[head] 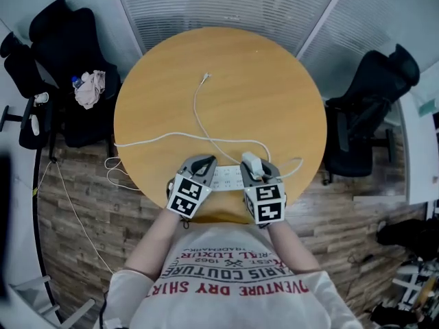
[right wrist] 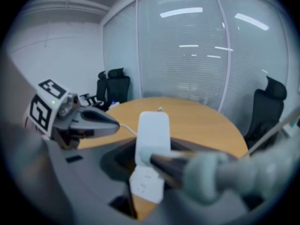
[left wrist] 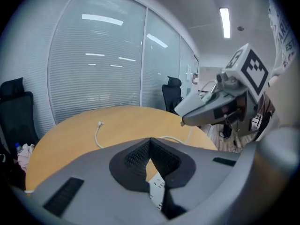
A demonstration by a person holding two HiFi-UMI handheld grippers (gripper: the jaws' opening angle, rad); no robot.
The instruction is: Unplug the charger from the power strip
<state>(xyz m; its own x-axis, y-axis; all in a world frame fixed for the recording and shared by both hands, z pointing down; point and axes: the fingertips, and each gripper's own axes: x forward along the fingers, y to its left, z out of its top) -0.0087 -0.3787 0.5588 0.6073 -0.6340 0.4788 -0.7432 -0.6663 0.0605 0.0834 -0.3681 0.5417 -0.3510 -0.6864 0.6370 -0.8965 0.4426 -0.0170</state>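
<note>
A white power strip (head: 225, 177) lies at the near edge of the round wooden table (head: 254, 88). My right gripper (head: 255, 164) is shut on the white charger (right wrist: 152, 132), which hangs just above the strip (right wrist: 146, 185); its prongs are hidden. The charger's thin white cable (head: 196, 112) runs across the table to a loose plug end (head: 206, 78). Left of the charger, my left gripper (head: 201, 162) hovers over the strip's other end. Its pads (left wrist: 136, 156) meet at the tip with nothing between them, and a bit of the strip (left wrist: 157, 191) shows below them.
The strip's own cord (head: 137, 142) trails off the table's left edge to the wood floor. A black office chair (head: 62, 67) with a cloth and a bottle stands at the left, another chair (head: 367, 108) at the right. Glass walls with blinds stand behind the table.
</note>
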